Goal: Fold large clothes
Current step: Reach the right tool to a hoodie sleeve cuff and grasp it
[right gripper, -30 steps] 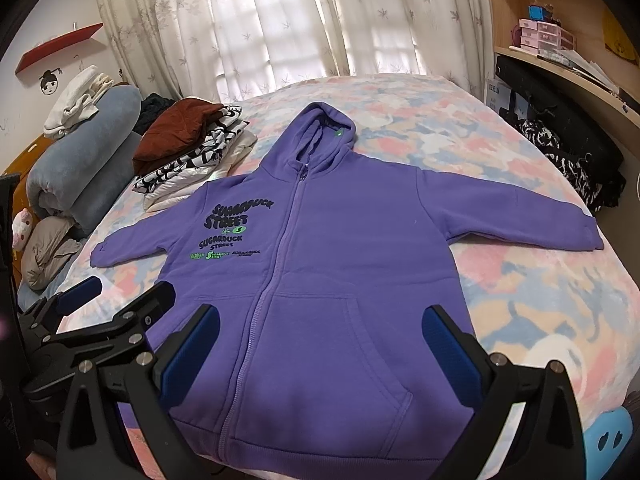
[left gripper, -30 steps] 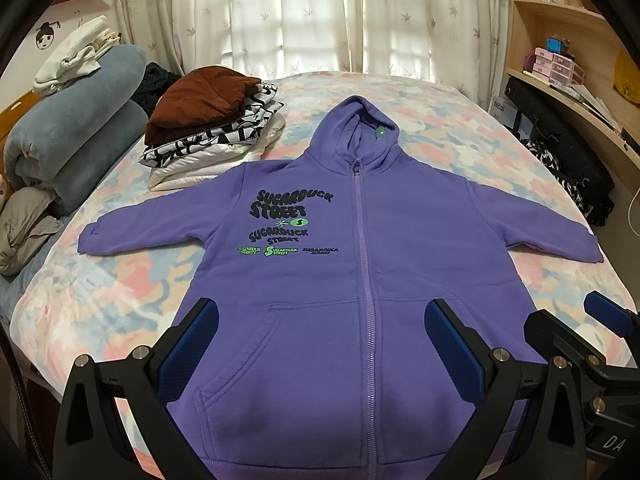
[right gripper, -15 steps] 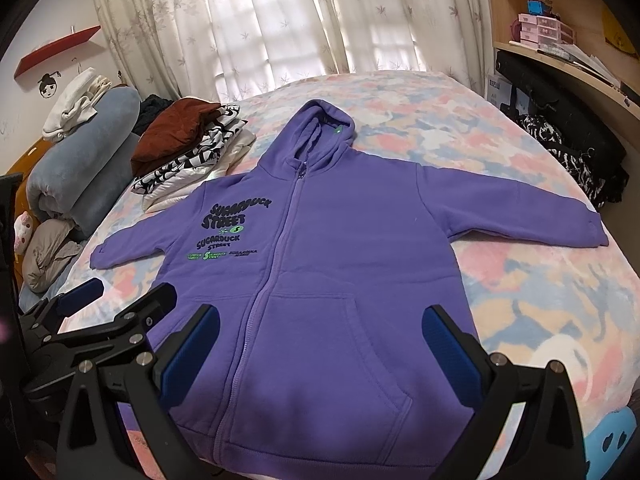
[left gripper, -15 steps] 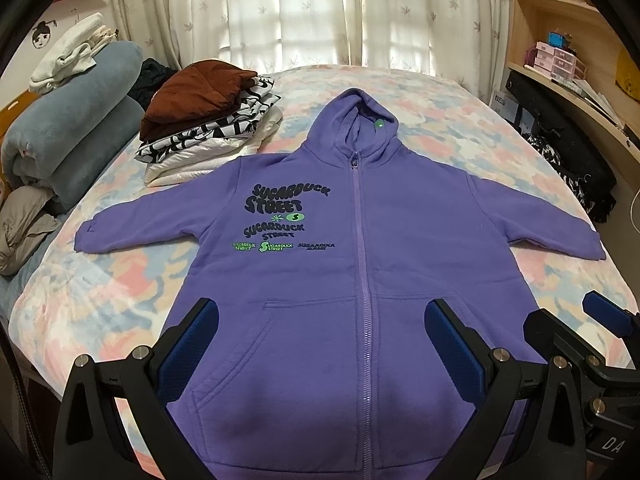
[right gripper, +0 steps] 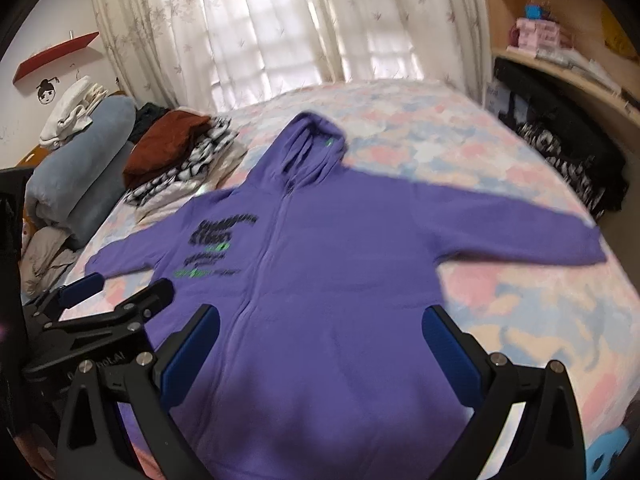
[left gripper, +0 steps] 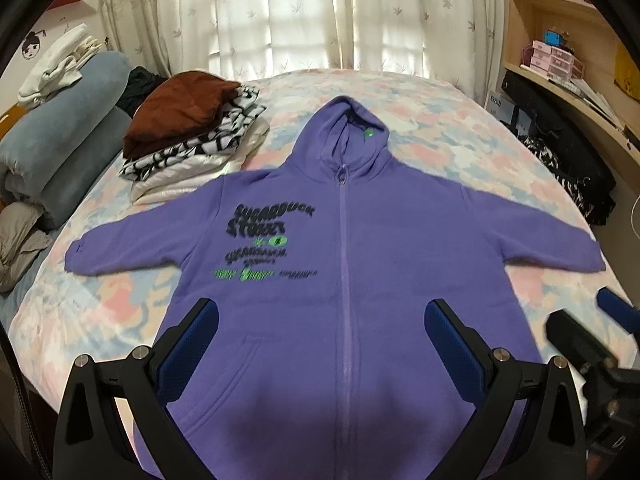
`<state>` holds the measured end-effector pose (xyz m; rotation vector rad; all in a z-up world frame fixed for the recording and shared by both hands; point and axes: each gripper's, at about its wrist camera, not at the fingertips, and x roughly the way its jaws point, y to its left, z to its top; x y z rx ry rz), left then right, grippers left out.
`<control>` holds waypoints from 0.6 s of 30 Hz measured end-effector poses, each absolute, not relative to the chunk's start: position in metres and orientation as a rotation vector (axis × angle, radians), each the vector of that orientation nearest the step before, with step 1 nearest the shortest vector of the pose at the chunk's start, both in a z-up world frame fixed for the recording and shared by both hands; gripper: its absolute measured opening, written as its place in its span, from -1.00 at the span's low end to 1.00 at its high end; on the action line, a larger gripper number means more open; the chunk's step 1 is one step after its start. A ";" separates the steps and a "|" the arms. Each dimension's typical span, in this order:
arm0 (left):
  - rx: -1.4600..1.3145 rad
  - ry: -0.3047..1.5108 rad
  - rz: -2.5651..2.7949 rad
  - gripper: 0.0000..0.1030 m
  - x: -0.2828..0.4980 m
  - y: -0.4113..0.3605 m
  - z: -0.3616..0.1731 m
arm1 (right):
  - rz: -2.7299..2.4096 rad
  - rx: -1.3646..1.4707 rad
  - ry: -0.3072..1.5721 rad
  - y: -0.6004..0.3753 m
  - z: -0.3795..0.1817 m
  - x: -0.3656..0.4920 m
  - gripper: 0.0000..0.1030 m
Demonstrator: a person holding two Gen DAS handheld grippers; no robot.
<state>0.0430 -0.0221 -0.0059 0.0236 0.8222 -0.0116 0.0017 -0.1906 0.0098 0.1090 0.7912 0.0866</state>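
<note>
Bedding in a pastel patchwork print covers the bed [left gripper: 460,128], which carries everything we see. Spread flat across its middle lies the purple hoodie [left gripper: 392,264], front up and zipped, its hood toward the curtained far edge, its hem at the near edge below us, and one sleeve reaching out toward each side edge. Dark and green lettering sits on the chest panel left of the zip, too blurred for us to read.

Along the bed's left edge rest rolled grey-blue quilts [left gripper: 68,136] with pale clothes on top. Just beside them, near the far-left corner, stands a pile of folded clothes [left gripper: 192,132] with a brown garment uppermost; the hoodie's sleeve lies close to its base.

We hold both tools above the hem. Our left gripper [left gripper: 322,330] has its blue-padded fingers spread wide with nothing between them, the zip running up the gap. Our right gripper [right gripper: 320,336] is likewise spread wide and empty, over the hoodie's pocket area.
</note>
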 end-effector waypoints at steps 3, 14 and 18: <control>0.022 0.805 -0.041 0.98 0.059 -0.033 0.005 | 0.043 0.060 0.742 -0.202 0.026 0.011 0.97; 0.133 0.655 -0.095 0.98 0.121 -0.098 0.061 | -0.212 -0.102 0.527 -0.283 0.095 0.037 0.97; 0.114 0.643 -0.107 0.98 0.148 -0.124 0.073 | -0.293 -0.140 0.488 -0.317 0.109 0.047 0.97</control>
